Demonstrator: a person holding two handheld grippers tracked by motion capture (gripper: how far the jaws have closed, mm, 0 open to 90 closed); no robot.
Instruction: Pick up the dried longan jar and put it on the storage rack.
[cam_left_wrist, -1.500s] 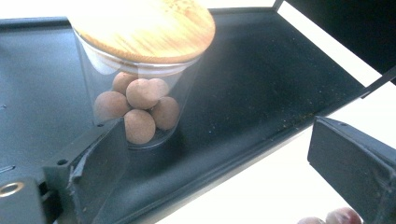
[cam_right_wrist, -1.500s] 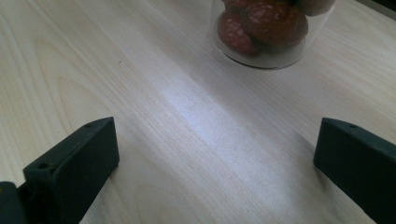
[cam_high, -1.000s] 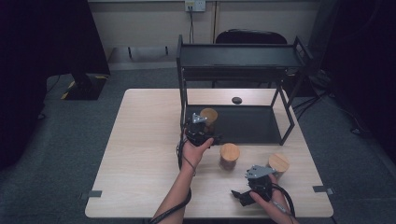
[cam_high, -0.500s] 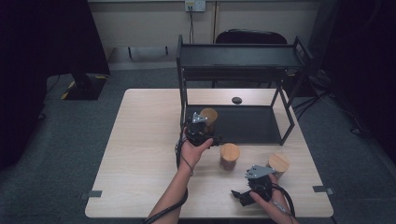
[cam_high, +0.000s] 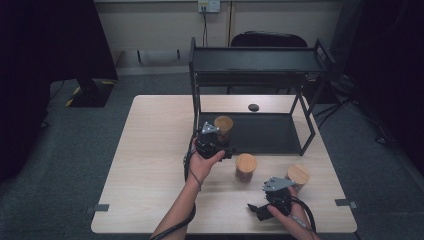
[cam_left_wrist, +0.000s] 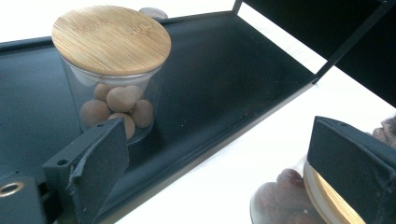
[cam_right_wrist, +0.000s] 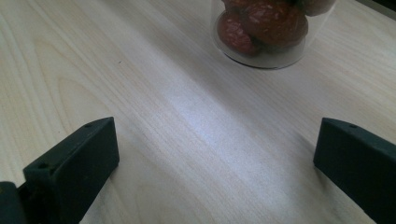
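High view: left tool (cam_high: 214, 142) sits at the front edge of the black rack (cam_high: 260, 132), just beside a bamboo-lidded jar (cam_high: 223, 128) on its lower shelf. 2 more jars (cam_high: 245, 167) stand on the counter (cam_high: 150, 150); right tool (cam_high: 278, 195) is next to the rightmost one (cam_high: 298, 176).
Left gripper view: jaws wide apart, nothing clamped; jar of round brown balls (cam_left_wrist: 114, 70) stands upright on the shelf, just beyond the left jaw.
Right gripper view: jaws spread, empty; a jar of red dates (cam_right_wrist: 271, 28) is ahead, apart.

A lidded glass jar of round balls (cam_high: 223, 127) stands on the black rack's lower shelf (cam_high: 270, 135). Two more wooden-lidded jars (cam_high: 245, 167) (cam_high: 298, 176) stand on the wooden table (cam_high: 150, 165) before the rack, side by side.
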